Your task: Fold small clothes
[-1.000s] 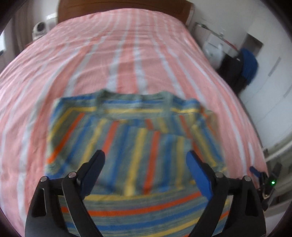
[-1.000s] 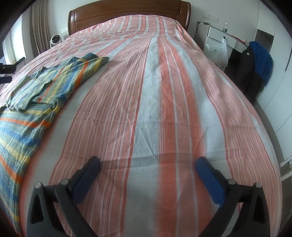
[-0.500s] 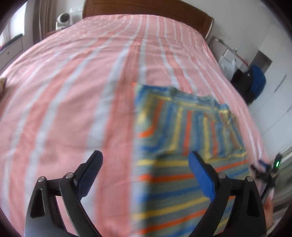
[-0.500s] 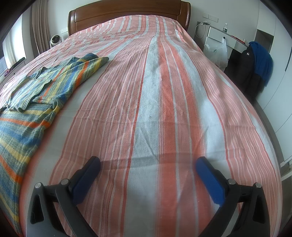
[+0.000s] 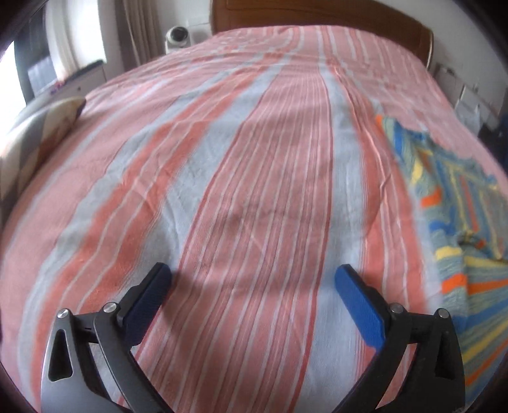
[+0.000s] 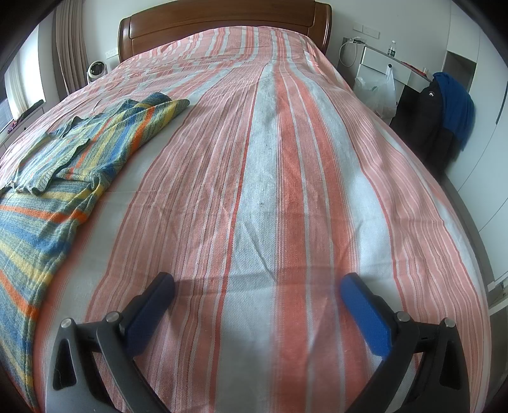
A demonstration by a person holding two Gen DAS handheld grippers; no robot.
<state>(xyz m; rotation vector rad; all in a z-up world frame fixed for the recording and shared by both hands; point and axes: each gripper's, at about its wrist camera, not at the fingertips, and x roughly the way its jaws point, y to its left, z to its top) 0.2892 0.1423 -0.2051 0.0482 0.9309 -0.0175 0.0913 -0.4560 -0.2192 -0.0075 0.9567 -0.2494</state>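
Observation:
A small striped garment in blue, yellow, orange and green lies partly folded on the bed. It shows at the right edge of the left wrist view and at the left of the right wrist view. My left gripper is open and empty, low over bare bedspread to the left of the garment. My right gripper is open and empty, low over bare bedspread to the right of the garment. Neither touches the cloth.
The bed has a pink, red and pale striped cover and a wooden headboard. A pillow lies at the bed's left edge. A white desk, a plastic bag and dark clothes on a chair stand right.
My left gripper has swung left off the garment, which slid from the centre of its view to the right edge. The right gripper has stayed still.

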